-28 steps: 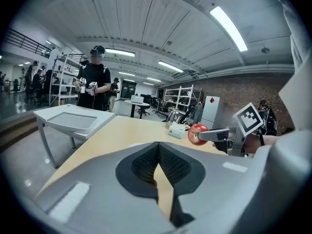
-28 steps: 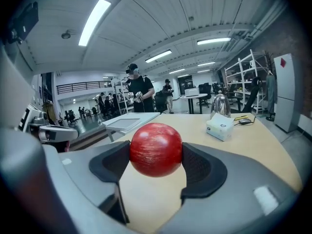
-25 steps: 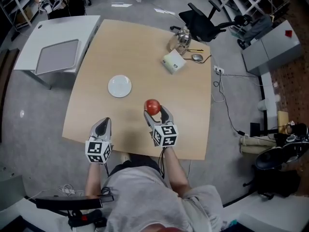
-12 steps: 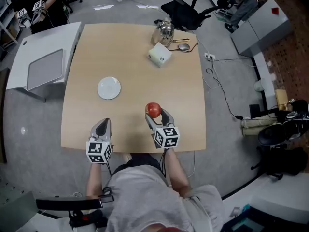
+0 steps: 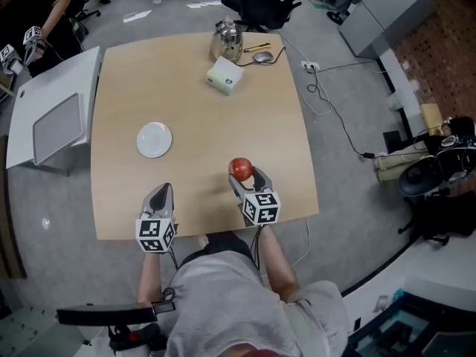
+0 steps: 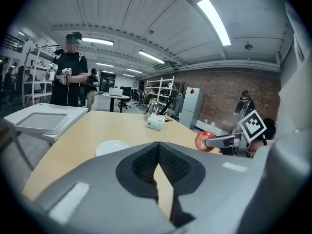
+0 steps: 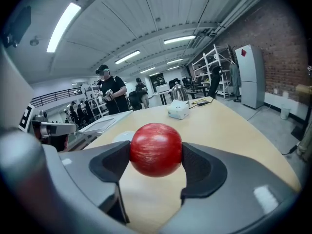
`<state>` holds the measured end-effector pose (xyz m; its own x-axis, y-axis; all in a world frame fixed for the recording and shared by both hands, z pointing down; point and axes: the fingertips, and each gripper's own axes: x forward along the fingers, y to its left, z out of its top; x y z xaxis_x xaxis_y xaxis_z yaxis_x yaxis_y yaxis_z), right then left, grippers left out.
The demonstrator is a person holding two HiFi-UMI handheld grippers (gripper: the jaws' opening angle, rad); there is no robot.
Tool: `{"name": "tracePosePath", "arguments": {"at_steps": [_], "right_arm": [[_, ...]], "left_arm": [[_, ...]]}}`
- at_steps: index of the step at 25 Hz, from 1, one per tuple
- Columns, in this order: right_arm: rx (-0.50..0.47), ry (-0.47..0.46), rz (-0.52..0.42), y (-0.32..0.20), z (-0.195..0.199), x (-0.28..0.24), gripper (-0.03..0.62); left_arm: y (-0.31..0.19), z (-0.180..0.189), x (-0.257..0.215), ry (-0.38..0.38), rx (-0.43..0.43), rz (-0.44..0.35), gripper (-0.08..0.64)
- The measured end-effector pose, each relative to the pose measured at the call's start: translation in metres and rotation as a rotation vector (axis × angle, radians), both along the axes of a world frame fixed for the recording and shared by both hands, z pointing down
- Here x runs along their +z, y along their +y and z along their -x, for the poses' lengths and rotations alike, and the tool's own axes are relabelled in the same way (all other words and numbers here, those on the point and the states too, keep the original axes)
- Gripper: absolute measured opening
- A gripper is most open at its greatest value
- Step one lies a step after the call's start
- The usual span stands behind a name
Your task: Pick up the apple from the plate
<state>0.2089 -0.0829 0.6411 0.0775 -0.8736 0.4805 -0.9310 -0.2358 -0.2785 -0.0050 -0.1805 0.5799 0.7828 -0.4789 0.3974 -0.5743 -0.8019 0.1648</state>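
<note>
My left tongs (image 5: 159, 193) are pressed together on nothing, above the near edge of the bench (image 5: 208, 117), with the bare white plate (image 5: 154, 140) at their 12 o'clock. At the plate's 4 o'clock, my right tongs (image 5: 246, 177) clamp the red apple (image 5: 239, 168) across its widest girth. It looks firm, smooth and fairly light, so I judge that over-squeezing could bruise it or make it slip. There is open bench toward 12 o'clock, and the edge is close at 6 o'clock.
</note>
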Motion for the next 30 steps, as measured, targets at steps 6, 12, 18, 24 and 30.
{"name": "tracePosePath", "arguments": {"at_steps": [6, 12, 18, 24, 30], "right_arm": [[0.063, -0.022, 0.045, 0.014, -0.024, 0.035, 0.339], [0.131, -0.047, 0.098, 0.034, -0.04, 0.067, 0.341], [0.196, -0.062, 0.133, 0.052, -0.056, 0.088, 0.339], [0.22, -0.067, 0.153, 0.067, -0.063, 0.1, 0.341], [0.231, -0.078, 0.164, 0.074, -0.069, 0.108, 0.341]], "left_arm": [[0.003, -0.022, 0.005, -0.017, 0.055, 0.001, 0.02], [0.006, -0.031, 0.007, -0.035, 0.098, 0.002, 0.02], [0.008, -0.035, 0.014, -0.049, 0.123, 0.01, 0.02], [0.015, -0.041, 0.019, -0.056, 0.147, 0.018, 0.02], [0.018, -0.046, 0.02, -0.059, 0.155, 0.018, 0.02]]}}
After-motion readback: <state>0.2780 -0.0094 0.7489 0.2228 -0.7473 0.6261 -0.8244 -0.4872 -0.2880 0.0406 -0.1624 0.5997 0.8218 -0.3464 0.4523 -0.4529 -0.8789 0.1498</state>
